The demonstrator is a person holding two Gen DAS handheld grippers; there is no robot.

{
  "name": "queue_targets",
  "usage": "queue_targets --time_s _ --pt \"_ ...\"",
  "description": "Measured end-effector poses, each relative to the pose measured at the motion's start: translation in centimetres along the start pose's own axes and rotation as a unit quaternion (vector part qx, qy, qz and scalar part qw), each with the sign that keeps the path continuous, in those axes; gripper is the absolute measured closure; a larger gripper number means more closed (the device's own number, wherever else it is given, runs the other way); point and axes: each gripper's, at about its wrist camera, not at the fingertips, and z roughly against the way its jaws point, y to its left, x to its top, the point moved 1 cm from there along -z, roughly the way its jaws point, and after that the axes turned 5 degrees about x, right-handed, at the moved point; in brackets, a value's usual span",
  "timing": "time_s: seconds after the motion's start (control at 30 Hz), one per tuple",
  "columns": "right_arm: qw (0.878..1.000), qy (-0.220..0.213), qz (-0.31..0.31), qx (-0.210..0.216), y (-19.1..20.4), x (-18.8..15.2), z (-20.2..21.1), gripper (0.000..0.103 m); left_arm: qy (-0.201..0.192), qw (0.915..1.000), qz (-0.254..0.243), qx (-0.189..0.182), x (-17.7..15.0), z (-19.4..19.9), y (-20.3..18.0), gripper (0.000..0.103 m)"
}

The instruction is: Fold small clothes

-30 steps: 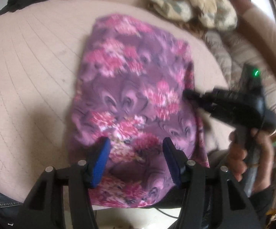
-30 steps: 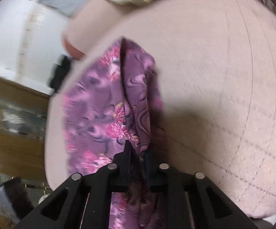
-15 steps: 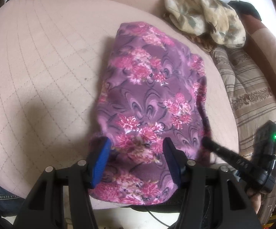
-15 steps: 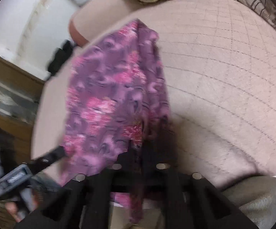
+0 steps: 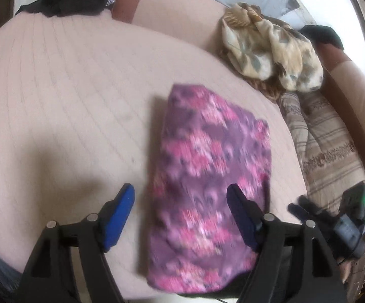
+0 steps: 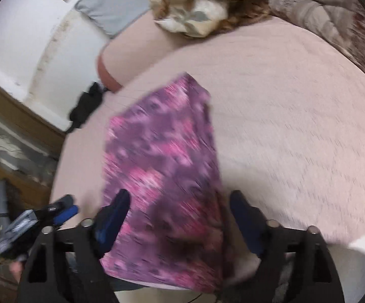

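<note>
Pink quilted bed (image 5: 56,96) fills both views beneath your tools. Your left gripper (image 5: 180,217) hangs with its blue pads spread wide and nothing between them, over the near end of the cloth (image 5: 207,176). Your right gripper (image 6: 180,219) is spread wide too, empty, above that same near end, just in from the mattress edge. From the left wrist view your right gripper shows low at the right edge, apart from the fabric. The cloth, purple with pink flowers, lies flat on the bed as a long folded panel, its near end reaching the mattress edge and its far end pointing toward the middle of the bed. Motion blur hides its seams and layers. Farther off, a crumpled cream blanket (image 5: 271,55) with leaf print sits beyond the cloth, beside striped bedding (image 5: 329,146) to the right. A black garment (image 5: 68,0) lies at the far left corner.
</note>
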Motion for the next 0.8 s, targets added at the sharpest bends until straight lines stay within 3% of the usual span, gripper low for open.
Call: queue_targets --time_s 0.1,0.2,0.3,0.37,0.47,0.53,0.6,0.7,0.8 --pt "0.996 0.036 -0.044 0.075 -0.5 5.0 -2.8 0.014 0.011 0.9999 0.0 -0.004 2.7 -2.1 -0.1 0.027" --pt "0.994 0.071 -0.061 0.065 -1.3 9.6 -7.6 0.013 0.024 0.9996 0.014 -0.006 5.0 -4.7 0.1 0.024" --pt "0.987 0.096 -0.112 0.064 -4.4 11.9 -12.1 0.014 0.035 0.9991 0.023 -0.002 7.5 -8.2 0.4 0.024" --pt "0.983 0.09 -0.145 0.064 -6.7 11.5 -14.0 0.021 0.042 0.9987 0.024 -0.016 8.1 -9.8 0.5 0.024" --pt "0.984 0.083 -0.141 0.068 -7.7 10.8 -14.4 0.055 0.071 0.9942 0.047 -0.066 9.0 -12.5 1.1 0.024" --pt "0.985 0.093 -0.128 0.074 -7.5 11.1 -14.7 0.071 0.083 0.9878 0.085 -0.101 9.3 -13.7 2.1 0.04" --pt "0.985 0.093 -0.124 0.072 -7.2 11.3 -15.2 0.079 0.091 0.9831 0.106 -0.118 9.4 -13.4 2.5 0.066" --pt "0.993 0.061 -0.061 0.081 -4.1 12.2 -14.1 0.082 0.037 0.979 0.113 -0.166 9.5 -9.5 2.9 0.068" --pt "0.994 0.064 -0.043 0.073 -2.9 12.7 -16.1 0.08 0.035 0.9799 0.133 -0.144 9.6 -9.4 3.9 0.062"
